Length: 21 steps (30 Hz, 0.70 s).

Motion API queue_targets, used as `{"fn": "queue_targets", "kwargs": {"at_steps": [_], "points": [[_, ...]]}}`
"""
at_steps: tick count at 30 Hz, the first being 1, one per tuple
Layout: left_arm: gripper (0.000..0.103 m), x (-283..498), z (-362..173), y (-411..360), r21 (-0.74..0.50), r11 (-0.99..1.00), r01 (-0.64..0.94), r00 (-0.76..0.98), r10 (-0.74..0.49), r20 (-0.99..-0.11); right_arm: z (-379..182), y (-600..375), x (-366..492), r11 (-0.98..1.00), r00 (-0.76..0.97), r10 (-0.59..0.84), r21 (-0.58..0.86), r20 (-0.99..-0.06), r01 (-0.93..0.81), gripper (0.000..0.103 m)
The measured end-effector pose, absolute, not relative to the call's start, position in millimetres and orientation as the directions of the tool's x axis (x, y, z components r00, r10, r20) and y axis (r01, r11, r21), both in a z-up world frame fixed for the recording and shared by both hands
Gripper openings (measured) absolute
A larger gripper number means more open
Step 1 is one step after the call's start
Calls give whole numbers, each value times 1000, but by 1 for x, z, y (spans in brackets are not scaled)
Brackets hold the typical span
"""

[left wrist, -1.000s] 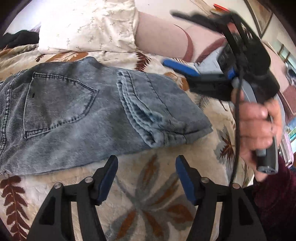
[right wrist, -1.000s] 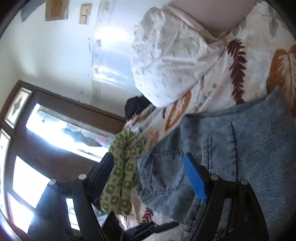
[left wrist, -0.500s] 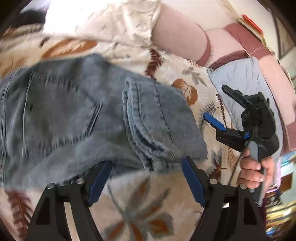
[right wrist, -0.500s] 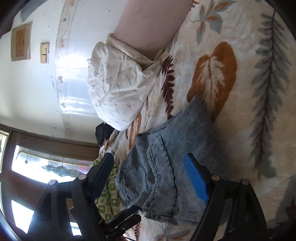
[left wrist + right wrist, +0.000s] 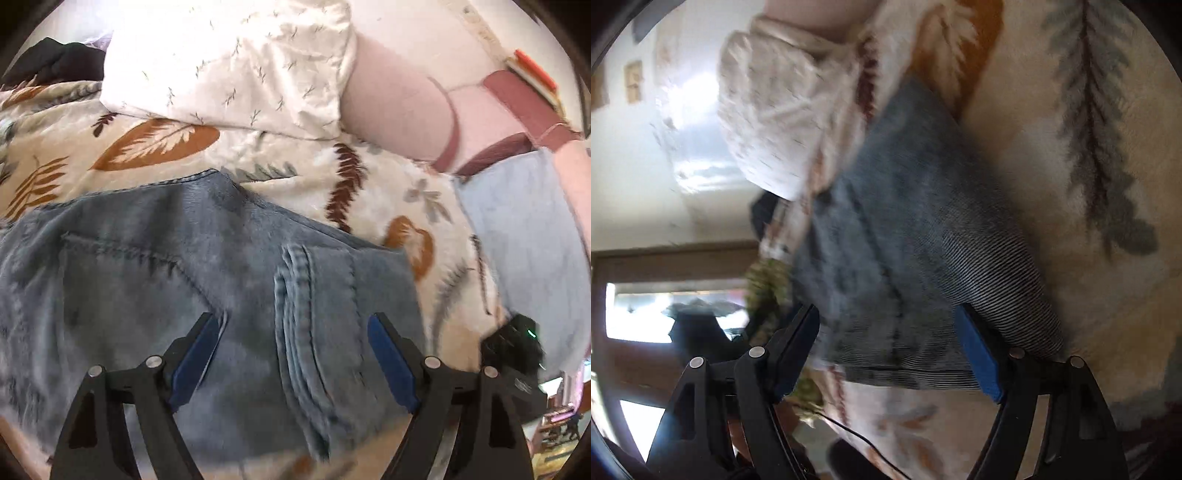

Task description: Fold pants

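Fuzzy leaf-print blanket [image 5: 303, 166] bears folded ribbed denim pants [image 5: 229, 273]; both tongs [image 5: 295, 354] [image 5: 886, 354] gape wide.

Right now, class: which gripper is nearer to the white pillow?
Left, as far as blur allows. The left gripper sits over the jeans, facing the white pillow; the right gripper is at their far folded end.

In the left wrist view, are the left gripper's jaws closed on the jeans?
No: the left gripper has its jaws spread wide over the jeans, with denim visible in the open gap between them.
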<state>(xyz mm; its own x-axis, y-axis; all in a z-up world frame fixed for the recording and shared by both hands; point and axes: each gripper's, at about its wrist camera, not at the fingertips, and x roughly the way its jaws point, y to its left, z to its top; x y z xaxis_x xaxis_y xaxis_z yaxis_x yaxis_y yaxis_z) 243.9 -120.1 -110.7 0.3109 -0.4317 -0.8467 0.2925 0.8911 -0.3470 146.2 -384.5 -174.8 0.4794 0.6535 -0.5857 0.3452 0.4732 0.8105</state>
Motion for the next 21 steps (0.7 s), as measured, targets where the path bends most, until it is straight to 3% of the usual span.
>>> {"fn": "queue_targets", "kwargs": {"at_steps": [4, 12, 15, 21], "points": [[84, 262, -137, -144, -336, 898, 284, 258, -409, -875, -179, -398, 144, 382, 504, 685, 848, -526, 367, 73], [82, 279, -158, -156, -374, 890, 261, 222, -432, -874, -170, -408, 142, 386, 523, 673, 851, -523, 355, 73], [51, 279, -154, -158, -386, 874, 295, 230, -458, -859, -167, -412, 143, 402, 533, 656, 845, -535, 354, 73], [33, 279, -150, -166, -381, 864, 330, 229, -465, -855, -163, -406, 142, 453, 526, 635, 824, -565, 339, 74]]}}
